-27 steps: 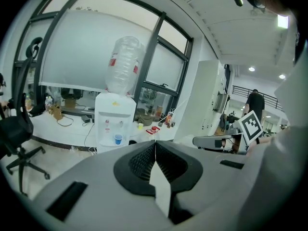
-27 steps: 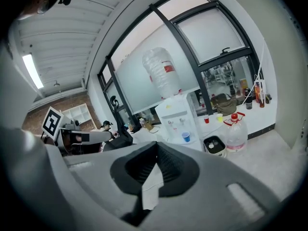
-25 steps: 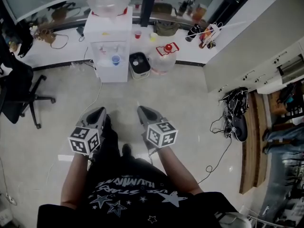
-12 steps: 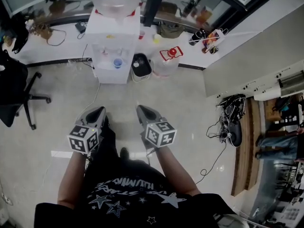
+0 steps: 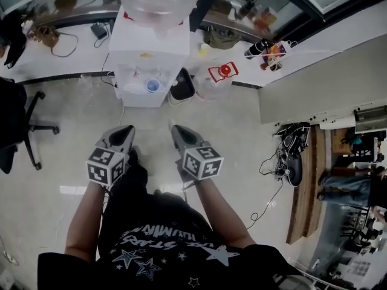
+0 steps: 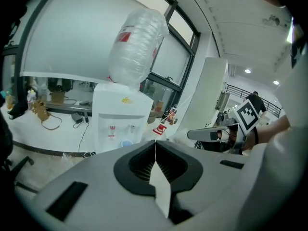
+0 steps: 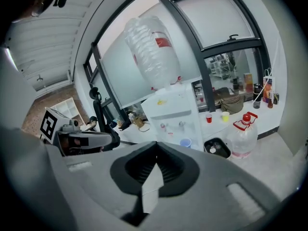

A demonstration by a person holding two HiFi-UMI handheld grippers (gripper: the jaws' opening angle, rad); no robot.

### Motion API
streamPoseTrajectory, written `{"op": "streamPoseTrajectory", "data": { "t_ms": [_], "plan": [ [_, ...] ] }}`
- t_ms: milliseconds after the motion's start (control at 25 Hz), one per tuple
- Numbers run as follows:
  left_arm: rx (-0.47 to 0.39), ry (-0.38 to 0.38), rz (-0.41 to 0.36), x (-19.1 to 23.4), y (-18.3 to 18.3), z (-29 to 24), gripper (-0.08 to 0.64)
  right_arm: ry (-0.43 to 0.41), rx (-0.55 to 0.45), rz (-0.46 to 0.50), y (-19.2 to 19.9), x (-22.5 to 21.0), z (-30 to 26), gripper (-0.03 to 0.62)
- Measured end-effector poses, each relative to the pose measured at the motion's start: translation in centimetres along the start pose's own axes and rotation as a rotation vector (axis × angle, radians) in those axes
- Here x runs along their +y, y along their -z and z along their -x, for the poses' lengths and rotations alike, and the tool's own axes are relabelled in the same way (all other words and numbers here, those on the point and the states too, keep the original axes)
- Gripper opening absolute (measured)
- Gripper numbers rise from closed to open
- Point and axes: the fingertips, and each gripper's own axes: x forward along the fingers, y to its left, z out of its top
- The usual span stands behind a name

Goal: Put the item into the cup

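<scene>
A blue cup [image 5: 152, 86] sits in the tap recess of a white water dispenser [image 5: 145, 53] ahead of me; it also shows in the left gripper view [image 6: 127, 143] and the right gripper view [image 7: 185, 142]. My left gripper [image 5: 124, 132] and right gripper [image 5: 175, 129] are held side by side at waist height over the floor, well short of the dispenser. Both are shut with nothing between the jaws [image 6: 155, 143] [image 7: 155, 147]. A red cup [image 7: 209, 118] and a yellow cup [image 7: 225, 116] stand on the white ledge behind.
A black bin [image 5: 181, 84] and a clear water jug with a red cap [image 5: 222, 71] stand right of the dispenser. An office chair [image 5: 24, 125] is at the left. Cables and a bag [image 5: 293, 156] lie on the floor at the right by a grey partition [image 5: 314, 83].
I have stepped nearer the dispenser, which now sits closer and larger in the head view. Both grippers stay shut and side by side.
</scene>
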Motion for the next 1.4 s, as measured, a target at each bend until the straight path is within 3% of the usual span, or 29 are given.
{"op": "streamPoseTrajectory", "data": {
  "t_ms": [280, 640, 880, 1400],
  "plan": [
    [0.035, 0.026, 0.047, 5.2, -0.8, -3.5, 0.008, 0.043, 0.079, -0.013, -0.4, -1.5, -6.3, 0.000],
    [0.097, 0.014, 0.091, 12.9, 1.1, -7.6, 0.008, 0.096, 0.159, 0.008, 1.0, -3.9, -14.6, 0.002],
    [0.133, 0.028, 0.075, 14.9, 2.7, -9.7, 0.008, 0.121, 0.186, 0.043, 2.1, -5.0, -18.5, 0.002],
    [0.155, 0.003, 0.163, 18.0, 6.3, -13.7, 0.008, 0.153, 0.174, 0.049, 3.3, -9.4, -24.0, 0.000]
  ]
}}
